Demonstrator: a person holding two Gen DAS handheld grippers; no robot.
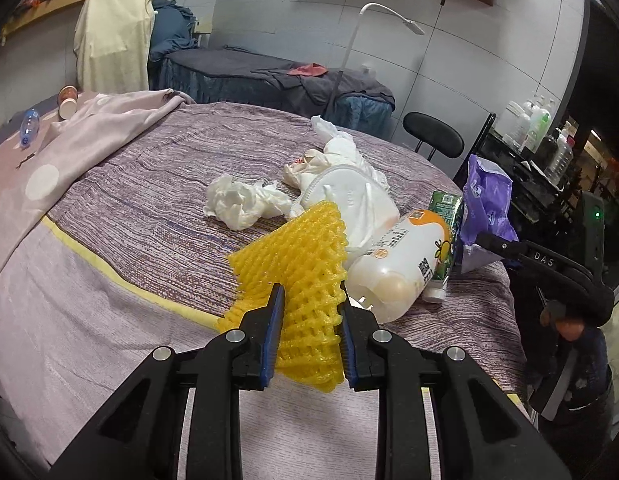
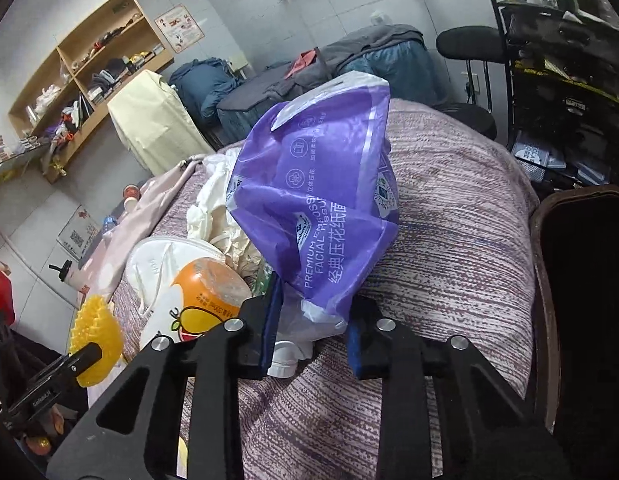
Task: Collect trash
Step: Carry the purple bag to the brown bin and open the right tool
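The yellow foam net [image 1: 293, 264] is pinched between the pads of the left gripper [image 1: 311, 300], its lower end squeezed in the narrow gap and its upper part fanned out ahead of the fingertips, over the striped bedspread [image 1: 157, 184]. Just right of the net a white and orange bottle [image 1: 405, 260] is seen lying on its side, with a face mask [image 1: 349, 196] and a crumpled tissue [image 1: 241, 202] beyond it.

The purple tissue wrapper [image 2: 321, 196] is clamped at its lower, crumpled end by the right gripper [image 2: 315, 316], and most of the wrapper is held standing up above and ahead of the fingers. No earlier view is given for comparison. The same bottle [image 2: 201, 296] is found just left of this gripper.
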